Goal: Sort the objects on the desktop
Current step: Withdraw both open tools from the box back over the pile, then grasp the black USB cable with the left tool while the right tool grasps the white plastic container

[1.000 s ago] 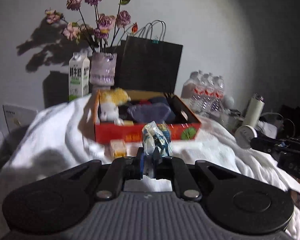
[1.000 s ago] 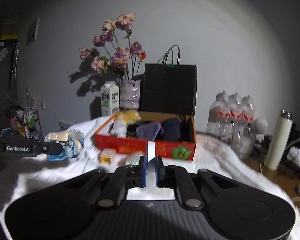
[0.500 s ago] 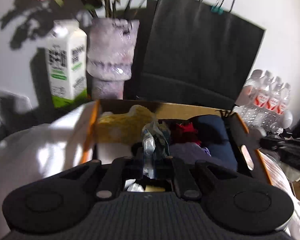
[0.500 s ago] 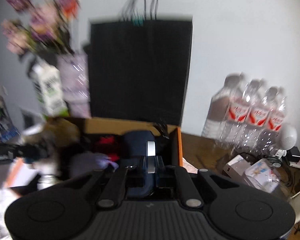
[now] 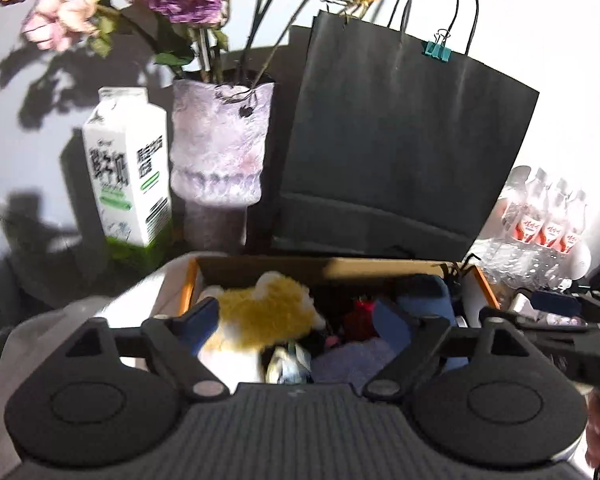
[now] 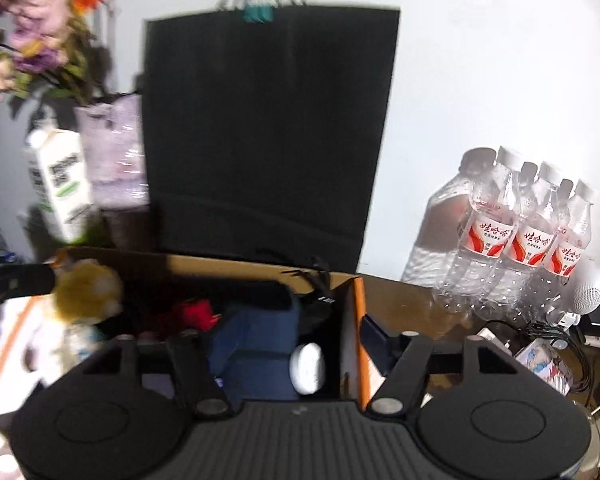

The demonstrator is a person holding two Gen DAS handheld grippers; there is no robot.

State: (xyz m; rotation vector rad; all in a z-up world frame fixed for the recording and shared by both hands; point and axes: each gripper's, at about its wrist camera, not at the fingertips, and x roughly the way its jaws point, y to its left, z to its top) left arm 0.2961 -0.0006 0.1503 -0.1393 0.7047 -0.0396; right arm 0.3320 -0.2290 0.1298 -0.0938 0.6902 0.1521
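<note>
Left wrist view: my left gripper [image 5: 296, 320] stands wide open above the orange box [image 5: 486, 286], because the crinkled snack packet [image 5: 290, 366] lies loose below it, beside the yellow plush [image 5: 272, 308].

Right wrist view: my right gripper [image 6: 276, 344] is also wide open and holds nothing. The white round item [image 6: 308, 368] rests inside the box, against its right wall.

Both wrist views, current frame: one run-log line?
left gripper: open, over box | snack packet: in box | right gripper: open | white disc: in box
</note>
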